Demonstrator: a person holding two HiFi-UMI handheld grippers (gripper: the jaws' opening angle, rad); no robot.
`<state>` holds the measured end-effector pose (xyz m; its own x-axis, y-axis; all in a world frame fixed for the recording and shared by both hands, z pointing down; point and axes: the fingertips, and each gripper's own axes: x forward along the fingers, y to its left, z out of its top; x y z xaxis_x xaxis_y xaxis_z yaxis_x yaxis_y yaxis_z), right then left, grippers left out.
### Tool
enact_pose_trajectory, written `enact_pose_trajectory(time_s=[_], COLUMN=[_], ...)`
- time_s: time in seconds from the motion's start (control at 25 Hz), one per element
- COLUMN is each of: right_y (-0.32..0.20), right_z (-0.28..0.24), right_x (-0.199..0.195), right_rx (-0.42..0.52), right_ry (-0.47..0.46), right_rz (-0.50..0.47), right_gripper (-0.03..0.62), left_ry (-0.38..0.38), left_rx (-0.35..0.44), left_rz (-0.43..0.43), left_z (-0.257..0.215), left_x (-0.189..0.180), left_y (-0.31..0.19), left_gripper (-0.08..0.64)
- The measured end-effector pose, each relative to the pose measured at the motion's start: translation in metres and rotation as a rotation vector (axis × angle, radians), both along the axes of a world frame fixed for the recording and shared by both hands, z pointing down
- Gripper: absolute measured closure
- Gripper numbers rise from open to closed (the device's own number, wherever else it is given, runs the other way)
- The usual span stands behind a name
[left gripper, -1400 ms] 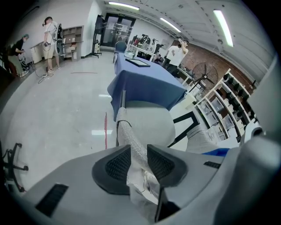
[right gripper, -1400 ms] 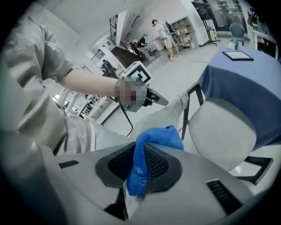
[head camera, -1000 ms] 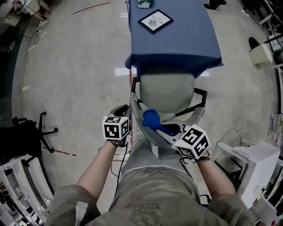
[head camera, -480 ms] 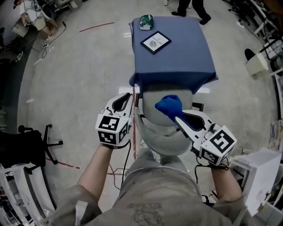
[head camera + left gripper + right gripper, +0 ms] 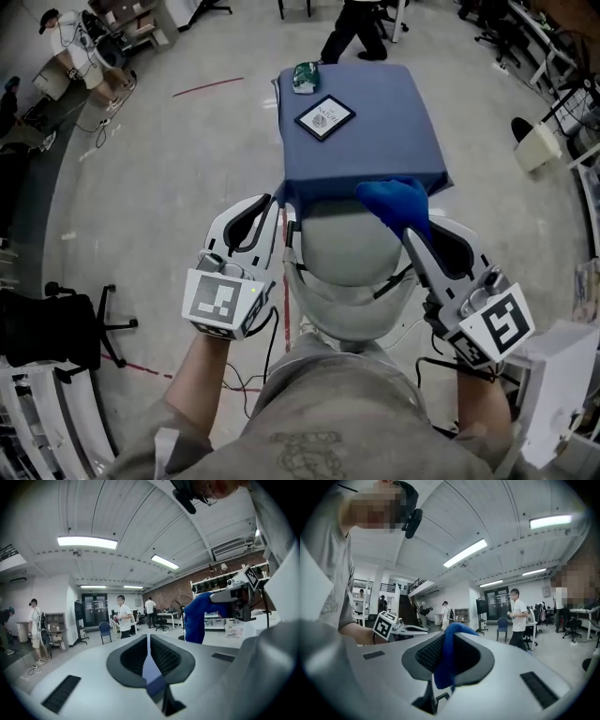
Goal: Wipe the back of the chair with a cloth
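While cloth hangs off the chair: blue cloth (image 5: 394, 202) pinched fast in right gripper (image 5: 411, 228), at 1 o'clock of grey chair back (image 5: 349, 251).
Left gripper (image 5: 267, 202): jaws together, empty, at 9 o'clock of chair back.
Chair back: likely press cloth's loose fold flat, wipe in overlapping passes; it may swivel, so steady it.
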<state>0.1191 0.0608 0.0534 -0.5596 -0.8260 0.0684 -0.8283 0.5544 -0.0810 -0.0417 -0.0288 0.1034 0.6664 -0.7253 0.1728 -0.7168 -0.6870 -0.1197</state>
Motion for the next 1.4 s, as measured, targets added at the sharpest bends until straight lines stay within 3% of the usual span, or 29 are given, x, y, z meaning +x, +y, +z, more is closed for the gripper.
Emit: enact_pose_trajectory(time_s=[0.36,0.6,0.84,1.16,1.4], right_y=[0.019,0.031,0.04,0.043,0.04], right_z=[-0.058,-0.076,-0.061,-0.03,-0.028], right_x=[0.022,0.022,0.019,0.007,0.013], right_rx=[0.182,0.263,0.242,0.165,0.165], right_ry=[0.002,0.011,0.034,0.03,0.044], right_rz=[0.099,0.125,0.1,0.069,0.06], right_gripper=[0.523,0.523,0.523,0.523,0.523], left_ry=[0.067,0.078,0.051,0.029,0.019], left_rx=[0.132,0.146,0.157,0.11,0.102], left_rz=[0.0,-0.008,-0.023,-0.027,-0.034], left_z=[-0.07,-0.078,-0.067,-0.04,-0.039], left_x=[0.006,0.004,0.009,0.01,0.013], left_y=[0.035,0.049,0.055,0.063,0.062], left_gripper=[0.525,0.525,0.525,0.525,0.525])
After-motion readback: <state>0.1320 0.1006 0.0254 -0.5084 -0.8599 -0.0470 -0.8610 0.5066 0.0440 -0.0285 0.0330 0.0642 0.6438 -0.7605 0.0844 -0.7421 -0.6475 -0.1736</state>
